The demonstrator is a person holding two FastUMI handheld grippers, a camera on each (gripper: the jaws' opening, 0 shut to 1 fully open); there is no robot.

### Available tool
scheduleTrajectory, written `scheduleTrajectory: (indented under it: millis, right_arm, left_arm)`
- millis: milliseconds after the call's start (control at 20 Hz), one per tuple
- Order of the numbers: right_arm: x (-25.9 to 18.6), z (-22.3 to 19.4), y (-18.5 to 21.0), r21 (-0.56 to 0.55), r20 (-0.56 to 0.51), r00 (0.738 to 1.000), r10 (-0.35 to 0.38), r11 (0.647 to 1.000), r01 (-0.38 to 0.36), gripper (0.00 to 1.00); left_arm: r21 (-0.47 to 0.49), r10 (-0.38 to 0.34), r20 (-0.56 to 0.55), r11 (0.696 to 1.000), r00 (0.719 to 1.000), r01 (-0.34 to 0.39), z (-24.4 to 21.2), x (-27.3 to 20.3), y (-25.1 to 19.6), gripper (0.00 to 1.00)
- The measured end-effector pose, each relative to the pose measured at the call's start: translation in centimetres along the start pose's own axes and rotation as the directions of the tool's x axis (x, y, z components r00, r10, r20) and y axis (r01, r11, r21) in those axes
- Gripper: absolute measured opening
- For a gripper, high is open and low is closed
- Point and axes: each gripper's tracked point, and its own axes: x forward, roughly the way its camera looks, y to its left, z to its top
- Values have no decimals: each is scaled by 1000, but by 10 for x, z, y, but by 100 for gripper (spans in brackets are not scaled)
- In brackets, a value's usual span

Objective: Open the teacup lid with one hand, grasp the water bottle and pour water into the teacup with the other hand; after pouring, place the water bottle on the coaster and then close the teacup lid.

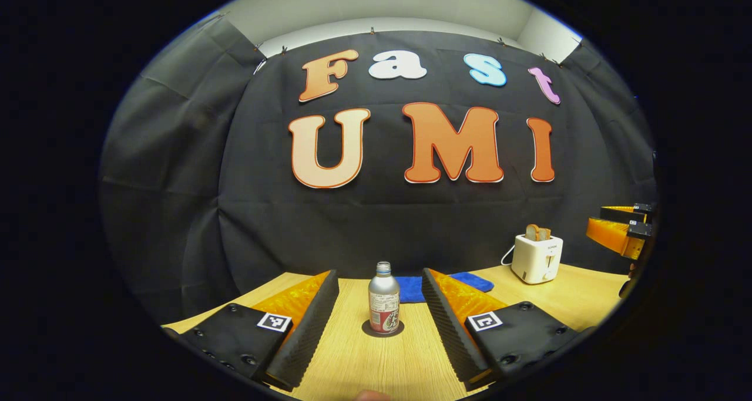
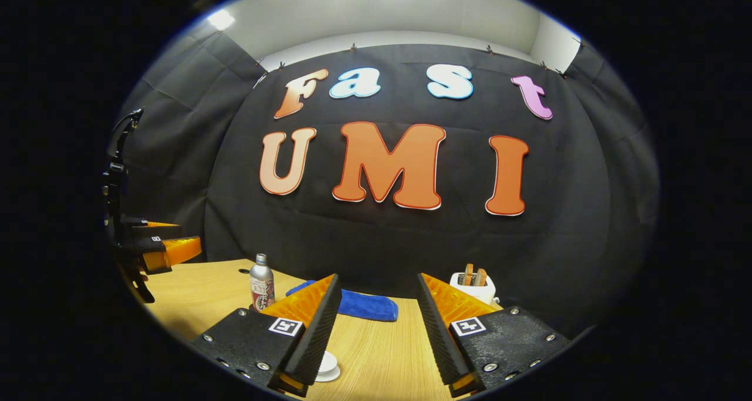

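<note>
Both grippers spread, holding nothing. Your left gripper [image 1: 380,307] lines up on the water bottle [image 1: 383,299], upright on its coaster [image 1: 382,330]. Close off-centre and it likely tips. Teacup lid [image 2: 326,366] sits near, under your right gripper [image 2: 376,330].

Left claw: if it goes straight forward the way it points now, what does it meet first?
Probably the water bottle, upright on a dark coaster and centred between the open fingers of the left claw. The wooden table between looks free, though depth is unclear.
</note>
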Motion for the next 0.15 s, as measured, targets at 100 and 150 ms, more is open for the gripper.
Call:
scheduleTrajectory:
  millis: [100,150]
  right_arm:
    - [0,-1,6,6,0,1000,11,1000,-11,77]
    - [1,-2,7,3,2,1000,12,1000,-12,84]
  left_arm:
    - [-20,1,6,1000,1000,0,2,-3,-2,99]
    - [-24,-5,6,1000,1000,5,2,-6,-3,100]
